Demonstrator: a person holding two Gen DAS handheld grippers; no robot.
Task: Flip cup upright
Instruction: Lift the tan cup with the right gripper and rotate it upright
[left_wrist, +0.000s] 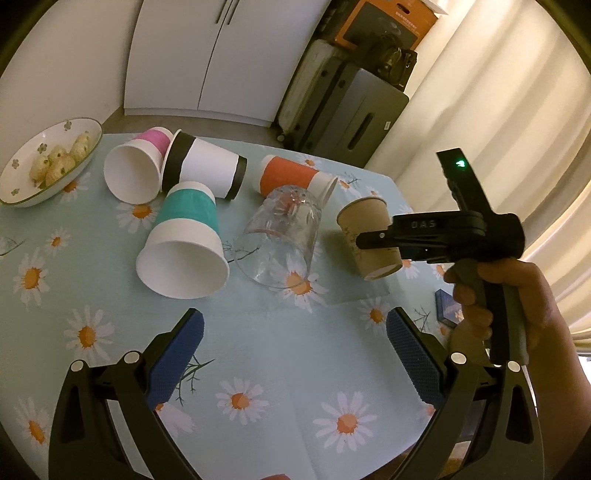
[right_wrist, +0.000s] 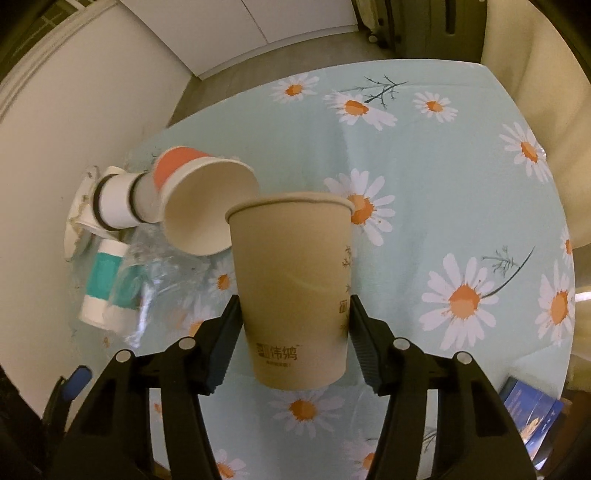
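Observation:
My right gripper (right_wrist: 293, 325) is shut on a brown paper cup (right_wrist: 291, 288), held above the table and tilted, its rim pointing away from the camera. In the left wrist view the same cup (left_wrist: 369, 236) hangs in the right gripper (left_wrist: 373, 238) at the right, rim up and leaning. My left gripper (left_wrist: 295, 343) is open and empty, low over the near part of the table. Lying on their sides are a teal cup (left_wrist: 184, 243), a clear glass (left_wrist: 277, 243), an orange cup (left_wrist: 291, 177), a black-banded white cup (left_wrist: 207, 166) and a pink cup (left_wrist: 136, 166).
A flowered bowl (left_wrist: 22, 184) with small round snacks sits at the far left. A blue box (right_wrist: 532, 417) lies at the table's right edge. The daisy tablecloth (left_wrist: 258, 350) covers the table. Suitcases (left_wrist: 343, 107) and a curtain stand behind.

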